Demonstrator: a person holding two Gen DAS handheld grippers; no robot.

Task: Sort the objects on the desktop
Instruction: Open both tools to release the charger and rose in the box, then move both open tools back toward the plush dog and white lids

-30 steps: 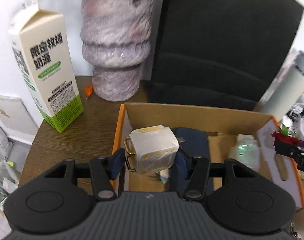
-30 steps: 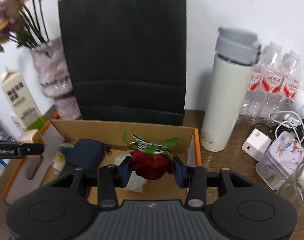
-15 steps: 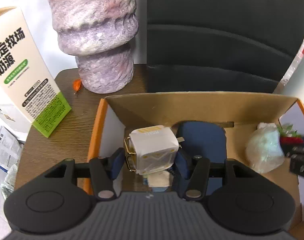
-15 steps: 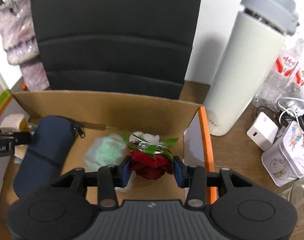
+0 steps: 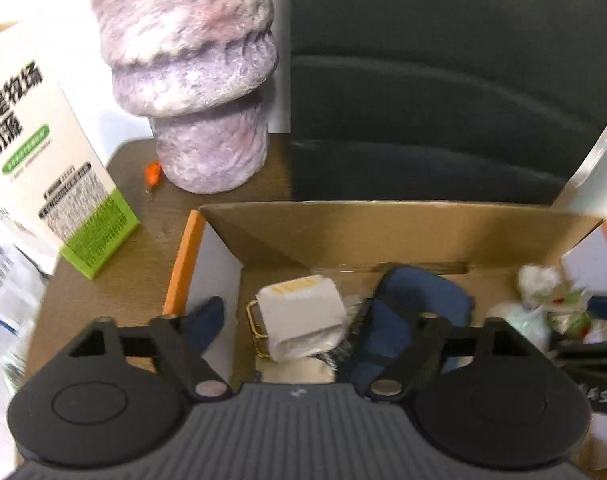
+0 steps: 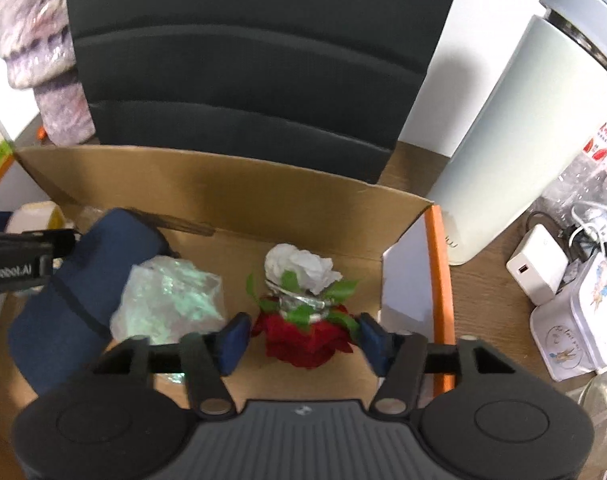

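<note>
An open cardboard box (image 5: pixel 343 236) with orange edges also shows in the right wrist view (image 6: pixel 231 184). My left gripper (image 5: pixel 291 322) is open inside its left end, fingers apart from a white packet with a gold clip (image 5: pixel 299 316) lying between them. My right gripper (image 6: pixel 303 340) is open at the box's right end, its pads just clear of a red rose (image 6: pixel 307 336) resting on the box floor. A white rose (image 6: pixel 299 266), a clear iridescent wrapper (image 6: pixel 167 304) and a dark blue pouch (image 6: pixel 83 288) lie in the box.
A milk carton (image 5: pixel 43 160) and a purple vase (image 5: pixel 195 80) stand left of the box. A black bag (image 6: pixel 255 52) stands behind it. A pale thermos (image 6: pixel 515 144), a white charger (image 6: pixel 537 264), a printed tin (image 6: pixel 575 320) and water bottles stand to the right.
Both grippers moved down into the box and opened. The left let go of the white packet and the right let go of the red rose.
</note>
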